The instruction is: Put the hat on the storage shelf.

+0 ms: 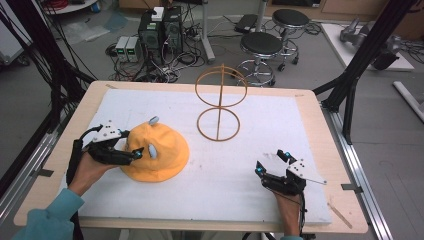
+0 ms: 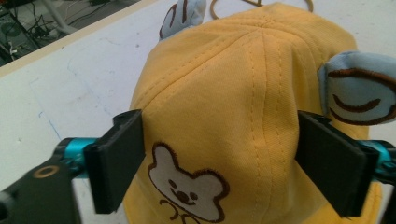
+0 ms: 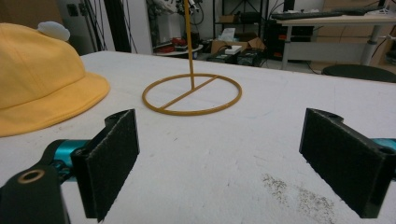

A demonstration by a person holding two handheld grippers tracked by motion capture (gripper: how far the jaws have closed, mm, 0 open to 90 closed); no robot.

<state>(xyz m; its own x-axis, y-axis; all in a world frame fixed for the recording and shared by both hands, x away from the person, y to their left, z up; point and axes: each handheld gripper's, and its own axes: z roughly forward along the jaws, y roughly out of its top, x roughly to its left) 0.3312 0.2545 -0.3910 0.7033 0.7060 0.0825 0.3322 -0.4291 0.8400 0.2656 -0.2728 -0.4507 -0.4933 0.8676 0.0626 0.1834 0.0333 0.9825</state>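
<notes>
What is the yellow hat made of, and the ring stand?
The hat looks like soft woven cloth, maybe cotton: you can see stitched seams and an embroidered bear. Its blue ears look like padded fabric. The stand looks like thin painted metal or wood rod, tan and smooth; the pictures can't settle which.

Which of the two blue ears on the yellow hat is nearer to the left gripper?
The ear on the hat's front side, beside the left gripper; the other ear sits at the far side.
</notes>
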